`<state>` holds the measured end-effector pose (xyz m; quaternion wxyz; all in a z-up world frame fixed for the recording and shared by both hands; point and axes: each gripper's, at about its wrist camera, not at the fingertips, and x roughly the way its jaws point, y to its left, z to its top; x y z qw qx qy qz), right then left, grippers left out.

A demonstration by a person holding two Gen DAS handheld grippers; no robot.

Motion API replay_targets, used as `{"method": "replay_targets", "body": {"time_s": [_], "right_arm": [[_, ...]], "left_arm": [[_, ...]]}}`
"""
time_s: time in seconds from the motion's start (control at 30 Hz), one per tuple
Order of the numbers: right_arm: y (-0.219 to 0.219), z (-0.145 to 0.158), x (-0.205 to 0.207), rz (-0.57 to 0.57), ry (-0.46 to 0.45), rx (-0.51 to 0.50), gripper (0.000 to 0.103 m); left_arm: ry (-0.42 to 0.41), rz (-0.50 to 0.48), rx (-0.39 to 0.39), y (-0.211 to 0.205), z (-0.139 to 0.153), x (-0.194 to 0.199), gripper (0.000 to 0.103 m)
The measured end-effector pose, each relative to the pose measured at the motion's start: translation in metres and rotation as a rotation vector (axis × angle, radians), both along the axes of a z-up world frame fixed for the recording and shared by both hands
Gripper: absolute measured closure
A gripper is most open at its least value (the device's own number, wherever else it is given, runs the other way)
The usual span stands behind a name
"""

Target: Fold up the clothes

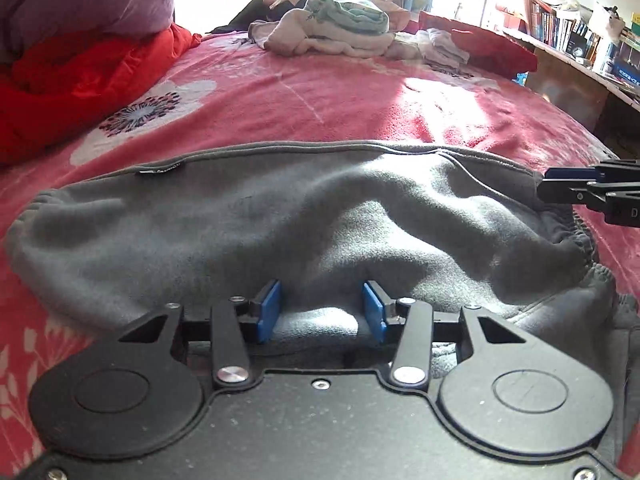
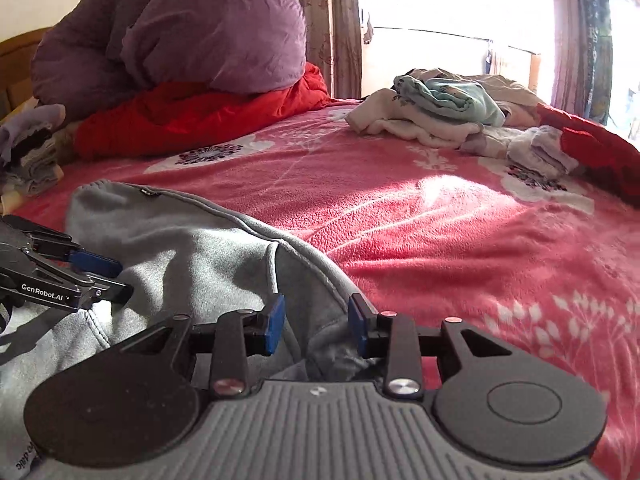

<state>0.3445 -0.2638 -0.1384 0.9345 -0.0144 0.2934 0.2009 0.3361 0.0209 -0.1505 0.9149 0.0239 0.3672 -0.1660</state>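
On the bed (image 1: 360, 92), which is covered with a pink blanket with white flowers, a grey fleece garment (image 1: 240, 220) lies spread out near the front edge, with its elastic cuffs at both ends. The left hand-held gripper (image 1: 322, 308) hangs low over the near side of this garment; its blue pads (image 1: 269, 308) stand apart, with a soft ridge of the grey cloth between them, but they do not press it, so this gripper is released. The right hand-held gripper (image 2: 316, 324) is at the right end of the same garment, above the seam; its pads also stand apart with grey cloth rising between them, and it grasps nothing. From the left wrist view the tip of the right one appears at the far right, just beside the cuff. Farther back on the bed lies a pile of pale clothes (image 1: 332, 28) with a light green piece on top. At the left side a red quilt (image 2: 192, 116) lies under a purple quilt (image 2: 192, 28). A bookshelf (image 1: 576, 36) stands by the right wall.
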Motion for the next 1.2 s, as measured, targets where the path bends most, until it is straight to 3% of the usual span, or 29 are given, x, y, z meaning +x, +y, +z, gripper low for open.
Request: {"method": "replay_targets", "body": {"time_s": [0.27, 0.43, 0.53, 0.6, 0.7, 0.73, 0.83, 0.9, 1.03, 1.17, 1.2], "right_arm": [[-0.008, 0.012, -0.064, -0.016, -0.042, 0.069, 0.067], [0.031, 0.009, -0.121, 0.133, -0.076, -0.035, 0.068], [0.045, -0.018, -0.13, 0.122, 0.054, -0.148, 0.059], [0.051, -0.017, -0.146, 0.135, 0.004, -0.201, 0.058], [0.057, -0.015, -0.168, 0.129, -0.062, -0.27, 0.051], [0.059, -0.019, -0.173, 0.121, -0.073, -0.298, 0.049], [0.063, -0.02, -0.171, 0.088, -0.078, -0.338, 0.048], [0.067, -0.014, -0.182, 0.09, -0.131, -0.342, 0.049], [0.085, -0.008, -0.217, 0.232, -0.256, -0.335, 0.05], [0.101, -0.031, -0.212, 0.321, -0.095, -0.372, 0.044], [0.1, -0.035, -0.212, 0.314, -0.076, -0.358, 0.044]], "left_arm": [[-0.066, 0.259, -0.114, 0.066, 0.03, -0.076, 0.058], [-0.089, 0.384, -0.16, 0.105, 0.035, -0.132, 0.055], [-0.033, 0.457, -0.1, 0.12, 0.021, -0.158, 0.055], [-0.038, 0.493, -0.051, 0.126, 0.016, -0.175, 0.055], [-0.095, 0.45, -0.047, 0.131, 0.018, -0.197, 0.053], [-0.068, 0.45, -0.036, 0.134, 0.011, -0.197, 0.046], [0.011, 0.448, -0.003, 0.14, -0.008, -0.196, 0.046], [-0.061, 0.445, -0.016, 0.139, 0.007, -0.21, 0.05], [-0.161, 0.517, -0.087, 0.151, 0.021, -0.232, 0.049], [-0.147, 0.62, -0.177, 0.174, 0.02, -0.233, 0.049], [-0.134, 0.649, -0.156, 0.176, 0.017, -0.232, 0.049]]}}
